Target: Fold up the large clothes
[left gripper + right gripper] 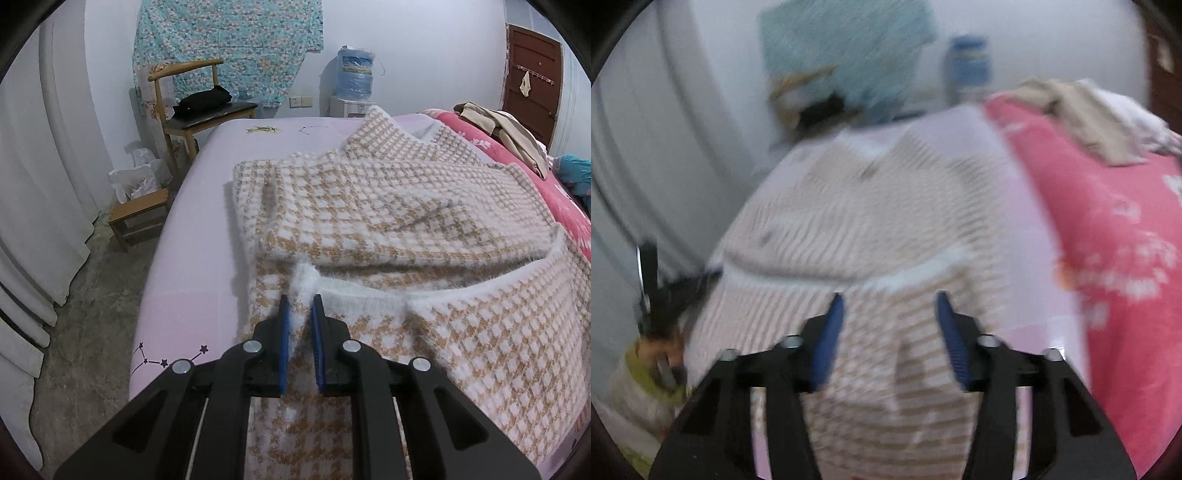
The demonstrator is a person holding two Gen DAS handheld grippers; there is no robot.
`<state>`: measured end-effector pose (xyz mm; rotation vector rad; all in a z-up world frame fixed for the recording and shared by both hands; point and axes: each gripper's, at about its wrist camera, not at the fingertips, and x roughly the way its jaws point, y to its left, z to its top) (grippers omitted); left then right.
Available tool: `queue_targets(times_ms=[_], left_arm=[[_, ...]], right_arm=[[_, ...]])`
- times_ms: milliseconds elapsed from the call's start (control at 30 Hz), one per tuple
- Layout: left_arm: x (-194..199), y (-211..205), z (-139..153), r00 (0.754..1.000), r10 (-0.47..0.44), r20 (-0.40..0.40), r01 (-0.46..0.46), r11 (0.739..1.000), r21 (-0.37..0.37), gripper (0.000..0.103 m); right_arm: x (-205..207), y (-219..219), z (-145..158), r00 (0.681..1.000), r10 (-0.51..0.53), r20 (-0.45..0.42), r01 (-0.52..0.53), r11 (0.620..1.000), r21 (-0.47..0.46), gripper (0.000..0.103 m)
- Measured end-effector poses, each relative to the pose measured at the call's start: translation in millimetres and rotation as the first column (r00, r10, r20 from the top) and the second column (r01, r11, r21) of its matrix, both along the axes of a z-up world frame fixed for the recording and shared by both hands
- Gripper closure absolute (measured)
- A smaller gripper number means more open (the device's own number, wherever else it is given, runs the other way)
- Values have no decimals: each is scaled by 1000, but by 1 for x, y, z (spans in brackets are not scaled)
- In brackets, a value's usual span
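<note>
Fuzzy tan-and-white houndstooth sweater (pixel 388 206) half folded on lilac bed sheet (pixel 199 206); left gripper (pixel 301 306) pinches its white ribbed edge, right gripper (pixel 890 301) parted, empty.

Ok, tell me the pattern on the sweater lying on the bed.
The sweater is a tan-and-white small check with fuzzy white trim, clearest in the left wrist view.

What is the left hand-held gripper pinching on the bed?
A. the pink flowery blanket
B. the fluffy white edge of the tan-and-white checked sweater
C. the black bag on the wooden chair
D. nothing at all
B: in the left wrist view, the left hand-held gripper has its blue pads closed on the fuzzy white trim of the tan-and-white checked knit sweater lying on the lilac bed sheet.
</note>
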<state>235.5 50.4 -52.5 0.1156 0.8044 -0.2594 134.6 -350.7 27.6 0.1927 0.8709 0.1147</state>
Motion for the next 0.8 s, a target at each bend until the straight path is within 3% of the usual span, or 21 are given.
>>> queue_targets(times_ms=[67, 167, 200, 267, 333, 400, 467, 533, 567, 633, 667, 800], left_arm=[[0, 1, 0, 1000, -2, -5, 1, 1000, -7, 90], [0, 6, 7, 1000, 11, -15, -11, 999, -32, 87], [-2, 8, 12, 1000, 29, -7, -29, 999, -38, 85], [-18, 12, 34, 997, 45, 69, -40, 997, -68, 85], [-38, 7, 56, 992, -24, 125, 38, 993, -115, 85], [-52, -3, 66, 985, -134, 110, 154, 967, -203, 84], [-67, -26, 63, 956, -288, 55, 291, 913, -285, 84], [-83, -55, 50, 909, -417, 11, 399, 862, -313, 84], [-89, -69, 42, 889, -458, -15, 432, 849, -304, 84], [-97, -96, 21, 856, -509, -89, 479, 846, -235, 83], [-98, -106, 8, 862, -494, -115, 473, 864, -171, 83], [-87, -105, 2, 872, -477, -112, 445, 867, -225, 83]], right_arm=[[14, 20, -20, 997, 28, -66, -31, 999, -39, 70], [38, 21, -49, 988, 5, -154, -5, 1000, 3, 83], [41, 19, -53, 989, -9, -148, 10, 1000, 9, 88], [44, 16, -51, 987, -27, -158, 29, 1000, 11, 91], [45, 17, -51, 985, -38, -166, 40, 999, 7, 92], [45, 19, -51, 986, -40, -161, 39, 999, -8, 92], [46, 21, -52, 986, -47, -160, 44, 999, -20, 92], [47, 20, -54, 986, -51, -162, 49, 999, -20, 92], [48, 20, -54, 985, -52, -163, 50, 999, -17, 92], [49, 19, -53, 985, -54, -166, 53, 999, -11, 92], [51, 20, -54, 984, -55, -169, 54, 998, -11, 92], [45, 22, -43, 986, -56, -156, 52, 998, -28, 89]])
